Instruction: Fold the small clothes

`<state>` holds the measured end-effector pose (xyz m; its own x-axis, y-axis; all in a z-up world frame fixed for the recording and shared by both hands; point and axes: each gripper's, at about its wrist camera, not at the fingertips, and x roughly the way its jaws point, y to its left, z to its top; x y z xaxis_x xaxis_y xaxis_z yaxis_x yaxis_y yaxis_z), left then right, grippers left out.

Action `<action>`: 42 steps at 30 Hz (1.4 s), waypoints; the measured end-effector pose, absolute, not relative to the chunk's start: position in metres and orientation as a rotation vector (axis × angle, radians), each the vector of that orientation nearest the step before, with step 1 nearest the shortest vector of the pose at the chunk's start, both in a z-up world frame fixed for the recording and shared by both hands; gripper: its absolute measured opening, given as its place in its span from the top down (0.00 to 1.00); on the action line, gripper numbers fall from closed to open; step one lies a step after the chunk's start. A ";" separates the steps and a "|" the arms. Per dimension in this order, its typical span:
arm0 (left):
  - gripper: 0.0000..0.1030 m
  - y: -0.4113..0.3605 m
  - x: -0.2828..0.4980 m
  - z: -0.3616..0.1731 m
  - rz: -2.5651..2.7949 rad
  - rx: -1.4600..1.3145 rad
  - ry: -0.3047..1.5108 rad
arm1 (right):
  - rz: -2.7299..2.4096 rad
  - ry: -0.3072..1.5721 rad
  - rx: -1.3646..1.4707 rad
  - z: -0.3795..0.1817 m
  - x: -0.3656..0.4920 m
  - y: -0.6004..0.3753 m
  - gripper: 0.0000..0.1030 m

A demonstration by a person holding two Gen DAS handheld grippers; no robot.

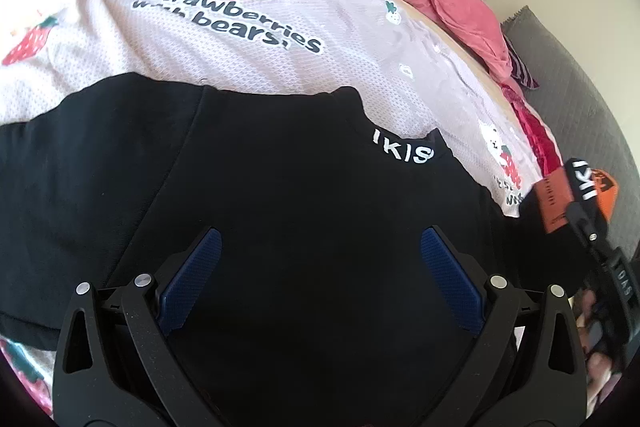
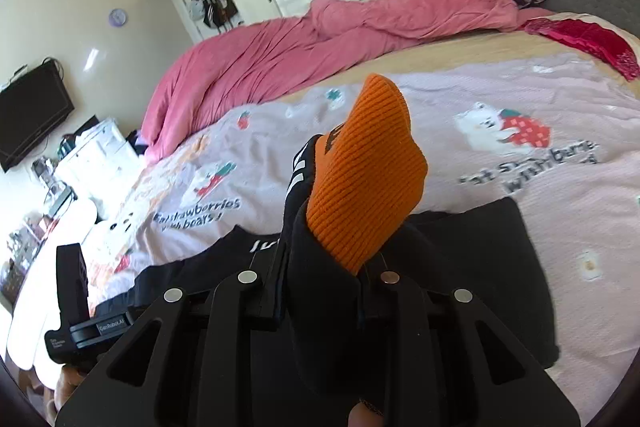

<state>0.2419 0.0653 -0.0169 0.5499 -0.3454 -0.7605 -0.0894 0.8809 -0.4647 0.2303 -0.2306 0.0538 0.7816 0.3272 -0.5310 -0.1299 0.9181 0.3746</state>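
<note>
- The black garment (image 1: 280, 195) lies spread flat on the near part of the bed, on top of the pale pink bedcover (image 1: 240, 43).
- Its fabric is plain black, with white block lettering (image 1: 402, 151) printed at one dark band on its far right side.
- One sleeve end is raised off the bed on the right; it ends in an orange ribbed cuff (image 2: 368, 171) (a black strip with white lettering runs beside the orange).
- An orange-brown tag (image 1: 554, 201) shows beside that raised end in the left wrist view.
- The right gripper (image 2: 320, 267) is clamped on the raised sleeve; black fabric fills the space between its jaws and the orange cuff stands up beyond them.
- The left gripper (image 1: 320, 279) hovers over the middle of the black garment with its blue pads (image 1: 452, 275) set well apart; nothing sits between them.
- Count: one black garment, one orange cuff, two grippers.
- Count of bedding: one printed bedcover (bears, strawberries and lettering), one bunched pink duvet (image 2: 280, 59) along the far side of the bed, one red cloth (image 2: 588, 43) at the far right.
</note>
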 end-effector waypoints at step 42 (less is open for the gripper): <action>0.94 0.036 0.221 0.004 -0.360 -0.500 0.871 | 0.180 0.763 0.341 0.011 0.200 -0.269 0.60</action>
<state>0.2206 0.0361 0.0039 0.5966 -0.4935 -0.6329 0.0977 0.8273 -0.5531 0.2005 -0.2690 0.0113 0.7111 0.2812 -0.6444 -0.0367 0.9302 0.3653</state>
